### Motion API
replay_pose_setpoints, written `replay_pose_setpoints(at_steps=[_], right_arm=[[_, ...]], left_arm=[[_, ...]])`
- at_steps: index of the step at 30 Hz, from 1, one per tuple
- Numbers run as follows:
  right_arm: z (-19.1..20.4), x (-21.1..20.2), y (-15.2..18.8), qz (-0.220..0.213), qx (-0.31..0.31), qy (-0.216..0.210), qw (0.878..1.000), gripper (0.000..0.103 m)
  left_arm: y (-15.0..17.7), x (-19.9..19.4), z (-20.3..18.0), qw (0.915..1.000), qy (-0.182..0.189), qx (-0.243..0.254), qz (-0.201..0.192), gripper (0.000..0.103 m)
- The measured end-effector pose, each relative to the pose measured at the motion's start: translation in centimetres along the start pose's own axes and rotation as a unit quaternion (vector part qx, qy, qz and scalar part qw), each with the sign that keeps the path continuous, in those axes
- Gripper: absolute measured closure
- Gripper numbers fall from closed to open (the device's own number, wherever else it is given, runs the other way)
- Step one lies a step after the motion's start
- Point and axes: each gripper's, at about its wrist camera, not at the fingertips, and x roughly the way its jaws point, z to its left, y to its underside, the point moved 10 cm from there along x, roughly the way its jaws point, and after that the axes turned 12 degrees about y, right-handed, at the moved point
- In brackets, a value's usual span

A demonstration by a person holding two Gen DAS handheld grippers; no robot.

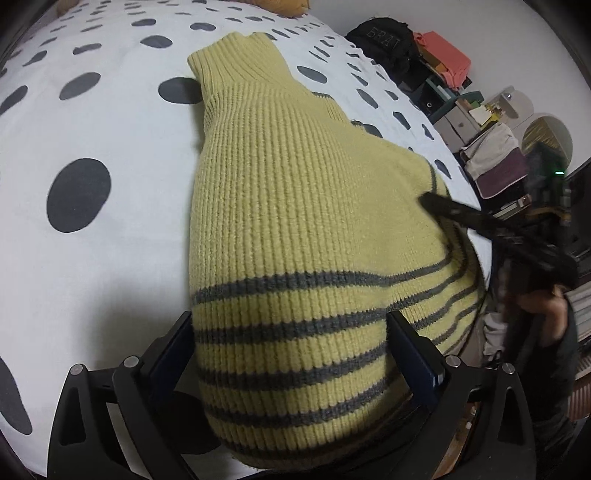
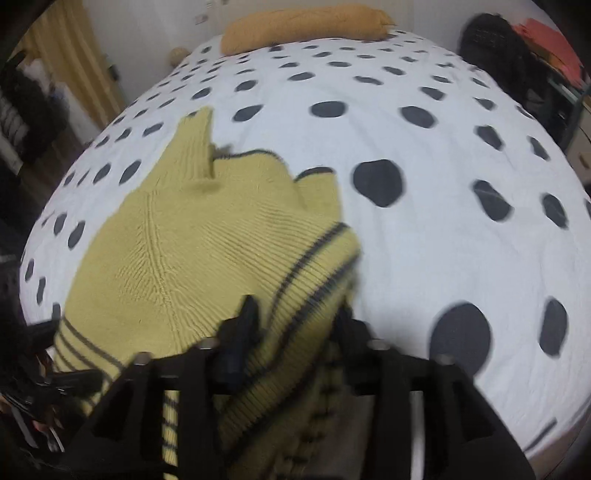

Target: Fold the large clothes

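Note:
A yellow ribbed sweater point(image 1: 295, 206) with grey stripes lies on a white bed cover with dark dots point(image 1: 103, 122). My left gripper point(image 1: 290, 332) stands at the striped near end with the knit bunched between its fingers, and it grips it. My right gripper point(image 2: 295, 325) is shut on a striped ribbed edge of the sweater point(image 2: 177, 251) and holds it off the bed. The right gripper also shows in the left wrist view point(image 1: 443, 208), pinching the sweater's right edge. A sleeve cuff point(image 1: 229, 62) points to the far side.
An orange-brown bolster point(image 2: 306, 26) lies at the head of the bed. A black bag point(image 1: 384, 40), orange-pink items point(image 1: 447, 55) and drawers point(image 1: 465, 118) stand right of the bed. Yellow curtains point(image 2: 66, 55) hang at the left.

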Motion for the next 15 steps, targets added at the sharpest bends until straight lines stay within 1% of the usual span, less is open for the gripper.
replay_pose_setpoints(at_steps=[1,3,5,6,7,8,9,11,12,13,14,15], right_arm=[[-0.4,-1.3,0.0,-0.010,0.012,0.007,1.000,0.049],[-0.2,-4.6,0.0,-0.039,0.015,0.002,0.999,0.049],[1.6,-7.5,0.3,-0.067,0.009,-0.031,0.997,0.049],[3.3,-8.7,0.8,-0.074,0.002,-0.062,0.995,0.049],[4.7,-9.2,1.3,-0.073,-0.001,-0.086,0.994,0.049],[6.1,-9.1,2.1,-0.065,-0.008,-0.107,0.992,0.049],[6.7,-8.6,2.8,-0.056,-0.009,-0.109,0.992,0.049],[5.9,-5.2,4.6,-0.019,0.001,-0.067,0.998,0.051],[4.9,-3.3,5.5,-0.009,0.004,-0.053,0.999,0.059],[3.8,-2.5,5.8,-0.018,0.001,-0.034,0.999,0.071],[2.9,-2.8,5.9,-0.029,0.006,-0.033,0.999,0.072],[2.1,-3.2,5.8,-0.031,0.020,-0.040,0.998,0.073]], left_arm=[[0.1,-0.1,0.0,1.0000,-0.002,0.004,-0.004,0.003],[0.3,0.0,0.1,1.0000,-0.001,0.000,-0.005,0.003],[0.6,0.2,0.4,0.9999,0.003,-0.009,-0.007,0.002],[0.8,0.3,0.4,0.9999,0.003,-0.012,-0.008,0.002],[1.0,0.2,0.5,0.9998,0.003,-0.014,-0.011,0.002],[1.2,0.1,0.6,0.9998,0.003,-0.015,-0.013,0.002],[1.4,0.0,0.7,0.9998,0.003,-0.017,-0.013,0.002],[1.6,-0.5,1.0,0.9996,0.005,-0.020,-0.017,0.002],[1.8,-0.7,1.0,0.9996,0.009,-0.021,-0.014,0.002],[1.8,-1.1,1.0,0.9996,0.013,-0.022,-0.015,0.002],[1.6,-1.8,0.9,0.9995,0.013,-0.022,-0.020,0.003],[1.1,-2.7,0.9,0.9993,0.006,-0.021,-0.030,0.004]])
